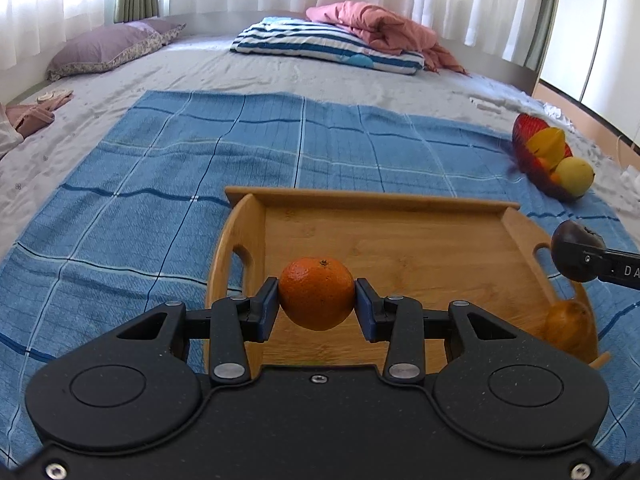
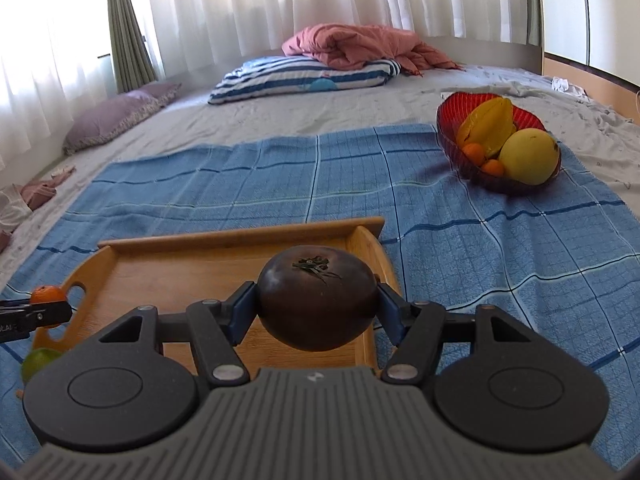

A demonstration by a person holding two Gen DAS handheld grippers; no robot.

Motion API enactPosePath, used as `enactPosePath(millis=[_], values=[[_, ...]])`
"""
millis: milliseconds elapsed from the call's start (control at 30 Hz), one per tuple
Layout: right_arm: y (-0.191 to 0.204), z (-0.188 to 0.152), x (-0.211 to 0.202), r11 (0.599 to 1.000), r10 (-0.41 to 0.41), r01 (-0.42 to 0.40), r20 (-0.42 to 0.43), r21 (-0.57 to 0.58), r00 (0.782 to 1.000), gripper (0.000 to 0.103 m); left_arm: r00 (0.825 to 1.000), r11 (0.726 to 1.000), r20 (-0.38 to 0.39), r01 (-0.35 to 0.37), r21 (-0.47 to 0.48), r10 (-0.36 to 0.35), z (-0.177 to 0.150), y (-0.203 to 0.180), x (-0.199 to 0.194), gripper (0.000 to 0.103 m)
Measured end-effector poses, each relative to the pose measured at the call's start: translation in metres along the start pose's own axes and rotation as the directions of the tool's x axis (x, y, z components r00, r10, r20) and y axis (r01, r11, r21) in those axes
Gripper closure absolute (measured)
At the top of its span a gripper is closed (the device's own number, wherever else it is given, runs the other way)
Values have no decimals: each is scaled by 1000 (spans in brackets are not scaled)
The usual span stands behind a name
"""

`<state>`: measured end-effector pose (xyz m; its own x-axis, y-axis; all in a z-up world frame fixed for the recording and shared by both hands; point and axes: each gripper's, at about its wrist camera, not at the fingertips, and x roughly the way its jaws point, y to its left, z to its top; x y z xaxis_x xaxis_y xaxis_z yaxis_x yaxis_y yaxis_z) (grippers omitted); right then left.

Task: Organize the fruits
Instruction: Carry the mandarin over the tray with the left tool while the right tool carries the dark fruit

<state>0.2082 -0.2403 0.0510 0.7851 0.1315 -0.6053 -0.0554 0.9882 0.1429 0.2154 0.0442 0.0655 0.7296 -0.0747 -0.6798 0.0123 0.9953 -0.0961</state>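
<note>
Nearest the left wrist camera, the left gripper point(image 1: 316, 304) pinched an orange point(image 1: 316, 293) between its blue pads, carrying it above the near part of the wooden tray point(image 1: 400, 240). The tray sat on a blue checked cloth point(image 1: 160, 200) spread over the bed. A brownish fruit point(image 1: 566, 326), blurred, lay by the tray's right handle, and at the cloth's far right corner a red bowl point(image 1: 524, 136) held more fruit.

From the right wrist camera, the right gripper point(image 2: 317, 306) clamped a dark purple fruit point(image 2: 317, 298), stem upward, over the tray's right half point(image 2: 240, 236). A green fruit point(image 2: 38, 362) lay just outside the tray's left end.

The tray floor looked bare, so both fruits seemed bound for it. I judged it best to lower each until it touched the wood before letting go, well apart from one another and away from the low rim, since round fruit released from above would roll.
</note>
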Motion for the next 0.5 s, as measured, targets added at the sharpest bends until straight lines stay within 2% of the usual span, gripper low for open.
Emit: enactPosePath(millis=[500], values=[[11, -10, 26, 998, -32, 28, -65, -51, 997, 37, 997, 1000, -66, -31, -1, 31, -9, 5, 29, 65]])
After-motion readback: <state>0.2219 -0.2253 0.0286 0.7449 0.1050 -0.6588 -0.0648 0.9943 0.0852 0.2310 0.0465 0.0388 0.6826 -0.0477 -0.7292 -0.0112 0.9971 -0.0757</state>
